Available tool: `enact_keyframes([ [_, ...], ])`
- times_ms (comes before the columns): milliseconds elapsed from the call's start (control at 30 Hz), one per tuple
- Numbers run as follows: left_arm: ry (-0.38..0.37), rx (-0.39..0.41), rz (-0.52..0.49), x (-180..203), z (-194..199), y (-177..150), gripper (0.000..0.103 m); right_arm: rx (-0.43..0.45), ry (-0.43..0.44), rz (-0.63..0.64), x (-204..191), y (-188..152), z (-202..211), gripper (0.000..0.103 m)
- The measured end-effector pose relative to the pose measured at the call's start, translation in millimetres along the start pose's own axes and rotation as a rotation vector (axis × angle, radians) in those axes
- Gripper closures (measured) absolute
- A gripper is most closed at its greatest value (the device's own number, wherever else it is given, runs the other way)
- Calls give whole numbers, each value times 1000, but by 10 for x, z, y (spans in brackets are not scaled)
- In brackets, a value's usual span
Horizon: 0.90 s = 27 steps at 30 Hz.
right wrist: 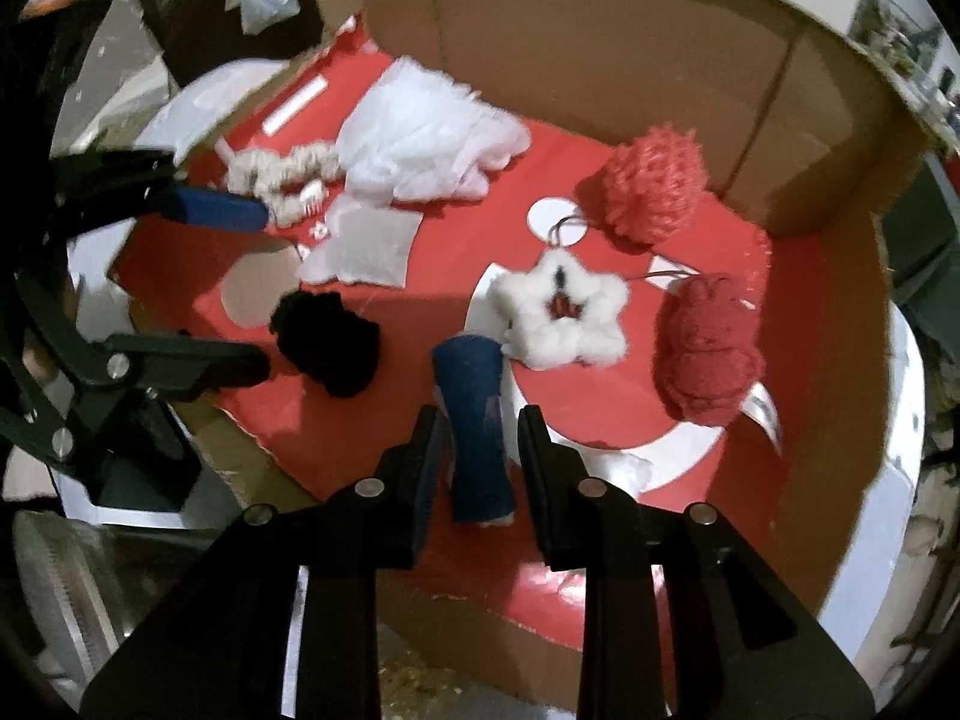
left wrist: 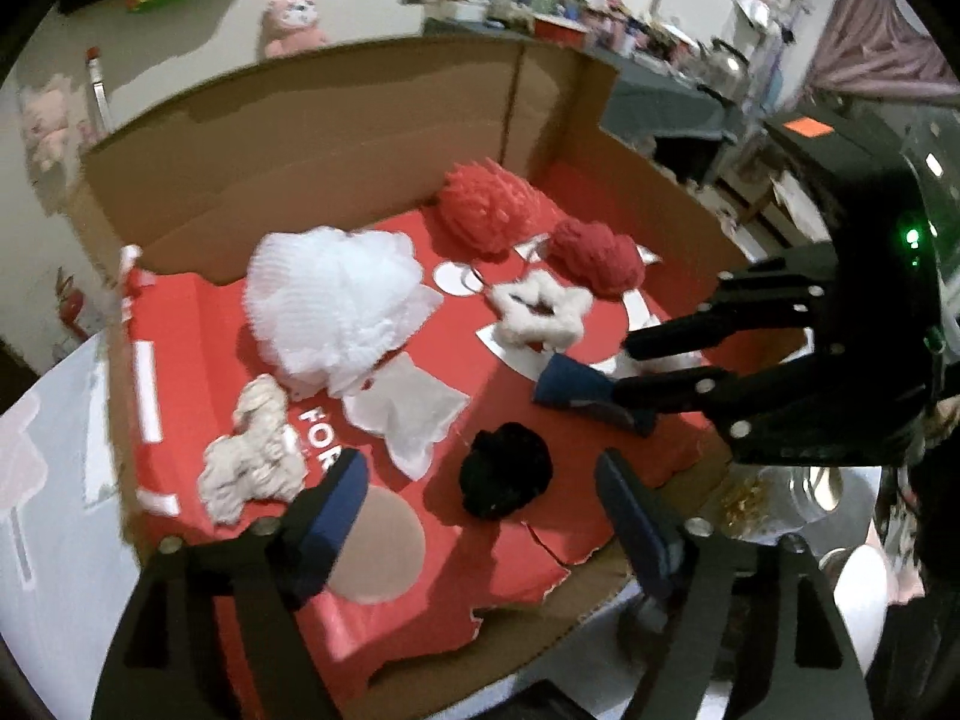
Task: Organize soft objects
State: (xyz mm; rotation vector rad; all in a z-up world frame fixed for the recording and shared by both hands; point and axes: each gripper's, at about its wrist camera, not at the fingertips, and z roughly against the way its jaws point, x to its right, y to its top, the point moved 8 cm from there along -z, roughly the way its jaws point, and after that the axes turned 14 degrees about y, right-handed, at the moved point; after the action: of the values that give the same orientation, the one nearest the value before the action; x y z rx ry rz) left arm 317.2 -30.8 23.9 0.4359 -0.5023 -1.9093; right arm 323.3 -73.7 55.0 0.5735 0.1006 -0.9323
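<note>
Soft objects lie on a red sheet in an open cardboard box (left wrist: 336,120). A black fuzzy scrunchie (left wrist: 505,471) (right wrist: 327,342) lies near the front, between the tips of my open left gripper (left wrist: 480,498) (right wrist: 258,285). My right gripper (right wrist: 480,420) (left wrist: 585,369) is open around a dark blue fabric piece (right wrist: 477,414) (left wrist: 576,387) lying on the sheet. Also here are a white mesh puff (left wrist: 333,306), a cream scrunchie (left wrist: 252,450), a white cloth pad (left wrist: 408,414), a white fluffy star (right wrist: 561,315), a coral spiky ball (right wrist: 654,186) and a dark red yarn bundle (right wrist: 711,348).
The box walls (right wrist: 600,42) rise at the back and right. The box sits on a white round table (left wrist: 54,480). A cluttered shelf and a grey counter (left wrist: 666,102) stand behind. The red sheet's front edge (left wrist: 540,546) is torn.
</note>
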Motion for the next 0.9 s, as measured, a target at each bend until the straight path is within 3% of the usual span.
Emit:
enact_keyframes([
  [33,9,8,16,-13,32,4,15,18,-6,-10,-6,5,63,71],
  [100,17,33,61,-57,120,-6,12,62,-16,-30,-14,14,182,16],
  [133,14,39,76,-71,163,-18,12,108,-23,-40,-36,24,284,13],
  [400,121,112,199,-247,330,-78,5,248,-124,-192,0,-119,651,13],
  [567,202,106,214,-291,317,-182,3,256,-155,-247,-12,-237,550,13],
  [900,245,63,239,-264,171,-311,3,277,-163,-318,45,-399,387,13],
])
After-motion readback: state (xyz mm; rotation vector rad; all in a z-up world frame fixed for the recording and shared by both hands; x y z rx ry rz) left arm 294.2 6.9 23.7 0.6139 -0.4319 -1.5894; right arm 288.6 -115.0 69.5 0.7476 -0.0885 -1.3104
